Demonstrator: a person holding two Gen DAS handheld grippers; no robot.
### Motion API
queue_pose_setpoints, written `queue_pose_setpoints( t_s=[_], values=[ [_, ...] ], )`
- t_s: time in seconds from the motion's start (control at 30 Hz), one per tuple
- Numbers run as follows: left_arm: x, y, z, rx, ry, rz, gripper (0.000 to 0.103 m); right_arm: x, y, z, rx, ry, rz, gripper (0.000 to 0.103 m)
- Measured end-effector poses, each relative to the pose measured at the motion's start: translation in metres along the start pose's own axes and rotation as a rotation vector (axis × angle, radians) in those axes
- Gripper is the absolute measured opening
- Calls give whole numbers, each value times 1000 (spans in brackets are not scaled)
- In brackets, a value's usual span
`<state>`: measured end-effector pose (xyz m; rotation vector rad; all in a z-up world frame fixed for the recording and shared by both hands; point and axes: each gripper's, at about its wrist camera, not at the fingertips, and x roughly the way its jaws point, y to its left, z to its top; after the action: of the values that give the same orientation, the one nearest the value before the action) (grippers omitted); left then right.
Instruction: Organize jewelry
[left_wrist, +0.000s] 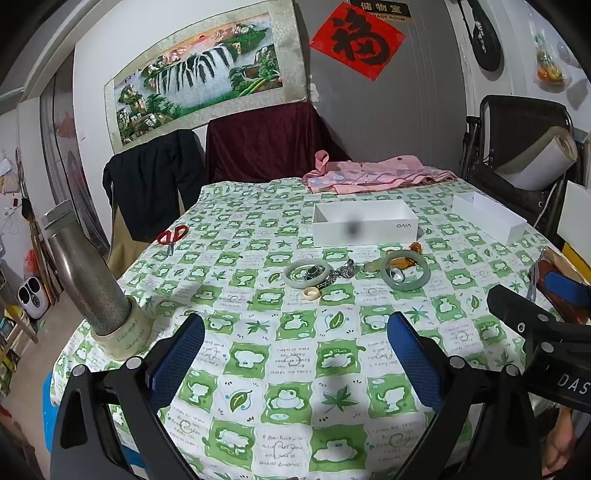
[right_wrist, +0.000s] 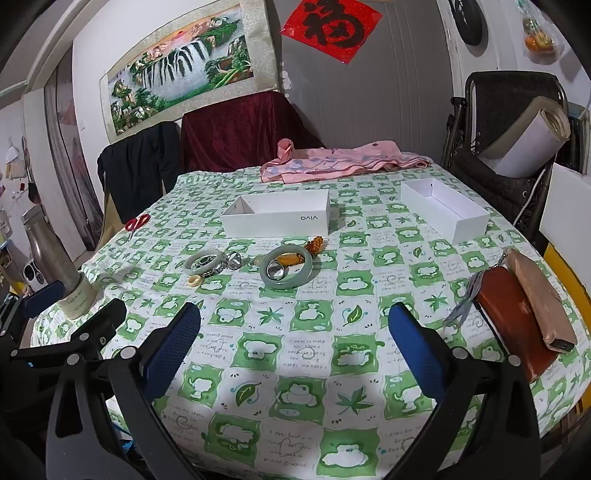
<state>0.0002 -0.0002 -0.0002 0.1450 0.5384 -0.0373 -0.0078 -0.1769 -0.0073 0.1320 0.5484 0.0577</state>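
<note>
Left wrist view: pale green bangles (left_wrist: 306, 273), a watch (left_wrist: 345, 270) and a small cream ring (left_wrist: 312, 293) cluster mid-surface (left_wrist: 258, 369), just before a white box (left_wrist: 364, 223). Bare cloth lies between them and both spread, empty grippers, left (left_wrist: 295, 354) and right (right_wrist: 295, 347). Scissors (left_wrist: 171, 236) lie far left.

The surface (right_wrist: 295, 350) carried a cloth checked in green and white, printed with frogs, leaves and dark handwriting. Two boxes (right_wrist: 277, 218) (right_wrist: 443, 214) were white, the nearer with grey lettering. Two bangles (right_wrist: 286, 271) (right_wrist: 202, 261) were pale green; a small ring (right_wrist: 194, 281) was cream. Beads (right_wrist: 314, 246) were amber-orange. Scissors (right_wrist: 136, 223) had red handles. A folded cloth (right_wrist: 343, 162) was pink with pale blue markings. The wallet (right_wrist: 513, 325) was rust-red. Each claw (left_wrist: 295, 354) (right_wrist: 295, 350) had blue pads on black arms.
</note>
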Motion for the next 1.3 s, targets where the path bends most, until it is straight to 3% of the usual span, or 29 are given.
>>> queue_pose_setpoints(
  t_s=[1.3],
  values=[
    [5,-3,-3,12,18,-3,97,8,-2,-4,2,16,3,97]
  ],
)
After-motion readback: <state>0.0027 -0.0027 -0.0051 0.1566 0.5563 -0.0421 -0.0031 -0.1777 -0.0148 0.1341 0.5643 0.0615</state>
